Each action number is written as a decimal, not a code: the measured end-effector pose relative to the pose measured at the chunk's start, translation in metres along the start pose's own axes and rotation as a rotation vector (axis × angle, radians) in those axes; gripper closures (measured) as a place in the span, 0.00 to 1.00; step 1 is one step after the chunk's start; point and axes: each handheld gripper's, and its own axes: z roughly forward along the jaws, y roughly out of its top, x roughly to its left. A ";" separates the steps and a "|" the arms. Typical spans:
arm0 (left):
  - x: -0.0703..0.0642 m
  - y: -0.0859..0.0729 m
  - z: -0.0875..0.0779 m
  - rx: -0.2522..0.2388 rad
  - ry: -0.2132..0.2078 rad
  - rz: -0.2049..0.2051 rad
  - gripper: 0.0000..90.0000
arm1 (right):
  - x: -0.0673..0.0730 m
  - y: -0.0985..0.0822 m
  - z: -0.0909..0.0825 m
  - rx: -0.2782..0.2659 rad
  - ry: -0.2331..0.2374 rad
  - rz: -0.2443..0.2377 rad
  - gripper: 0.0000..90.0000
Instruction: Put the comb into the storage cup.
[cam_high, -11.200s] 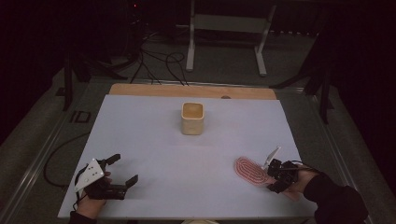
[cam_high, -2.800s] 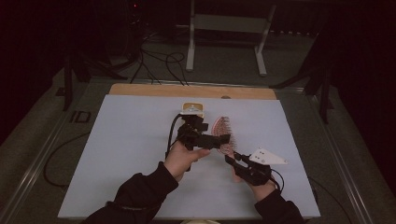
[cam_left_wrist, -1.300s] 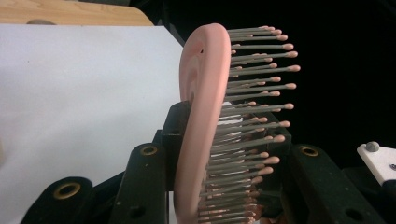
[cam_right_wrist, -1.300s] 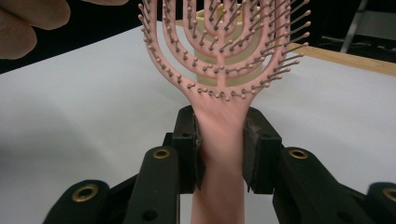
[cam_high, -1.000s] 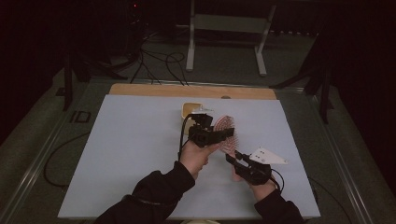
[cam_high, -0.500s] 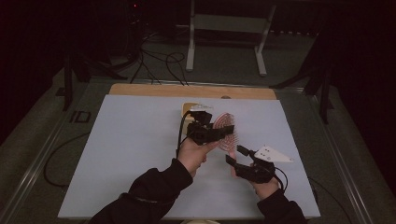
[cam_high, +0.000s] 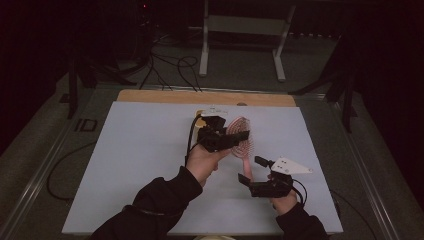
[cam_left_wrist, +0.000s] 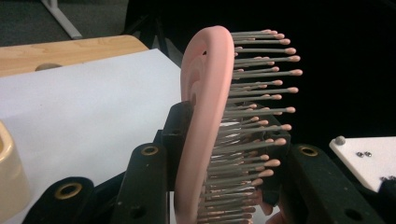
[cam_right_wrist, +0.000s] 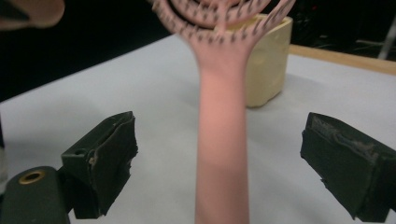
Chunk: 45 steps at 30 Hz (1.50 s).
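**Pink brush held by your left gripper, right jaws just released**

Your left gripper (cam_high: 231, 137) grasps the pink hairbrush (cam_high: 241, 141) at its head: in the left gripper view the jaws are clenched on the two faces of the head (cam_left_wrist: 205, 126), and the bristles (cam_left_wrist: 261, 88) point to the side. You hold the brush above the middle of the table (cam_high: 130, 165), a little toward the far edge, just in front of the cream cup (cam_right_wrist: 266, 56). Its long axis runs from the far edge toward the near edge, and the handle (cam_right_wrist: 222, 135) points down toward you, at your right gripper (cam_high: 254, 171). The right jaws have just been opening. Now they stand wide, and the handle is between them, but neither pad touches it.
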 end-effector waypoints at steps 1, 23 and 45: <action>0.000 0.000 -0.001 -0.001 -0.001 0.006 0.73 | 0.001 0.000 0.001 0.008 0.002 -0.009 0.11; 0.017 0.003 -0.028 -0.004 0.022 0.076 0.73 | -0.001 -0.005 -0.015 0.034 0.005 -0.038 0.11; 0.034 0.015 -0.057 -0.068 0.060 0.120 0.73 | -0.007 -0.018 -0.034 0.044 -0.014 -0.015 0.11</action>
